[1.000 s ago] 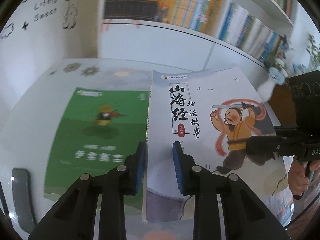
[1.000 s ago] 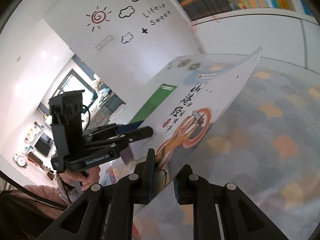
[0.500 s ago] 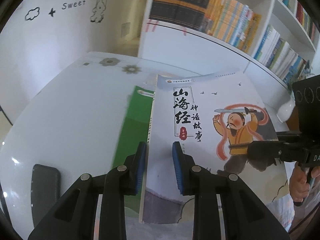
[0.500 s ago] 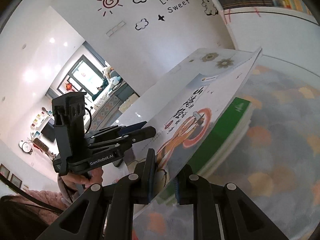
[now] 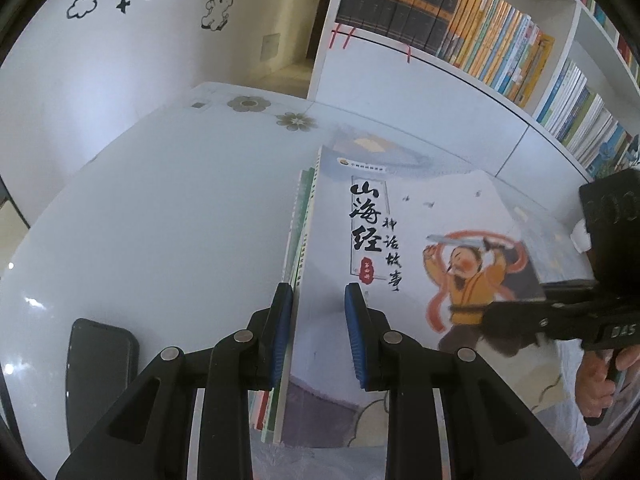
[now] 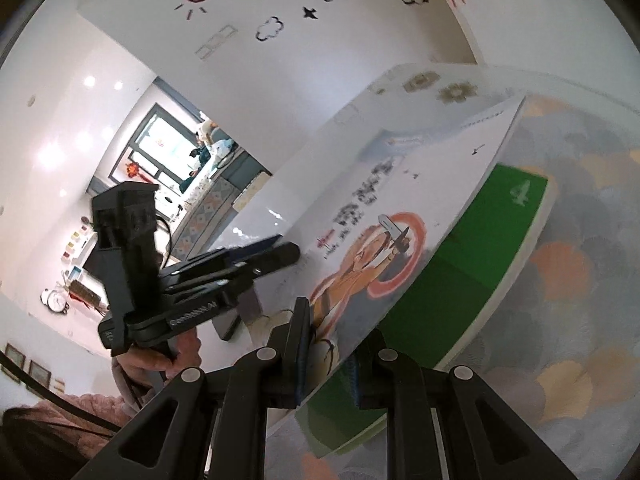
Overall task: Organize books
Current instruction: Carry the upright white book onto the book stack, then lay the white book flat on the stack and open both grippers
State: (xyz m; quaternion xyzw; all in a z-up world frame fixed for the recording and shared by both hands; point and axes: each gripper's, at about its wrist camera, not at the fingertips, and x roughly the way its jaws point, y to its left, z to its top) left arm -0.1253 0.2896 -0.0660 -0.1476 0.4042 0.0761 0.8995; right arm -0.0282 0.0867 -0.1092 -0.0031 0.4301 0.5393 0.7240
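The white book (image 5: 400,280) hangs tilted just above the green book (image 6: 472,248), pinched at its near edge by both grippers: the left gripper (image 5: 316,336) near the spine, the right gripper (image 6: 326,350) further along. With thin grips on one edge, the far side could sag, or the book could land crooked and push the green book askew. Left of the stack the table (image 5: 160,220) is bare up to a phone (image 5: 100,356); the bookshelf (image 5: 500,52) stands behind.
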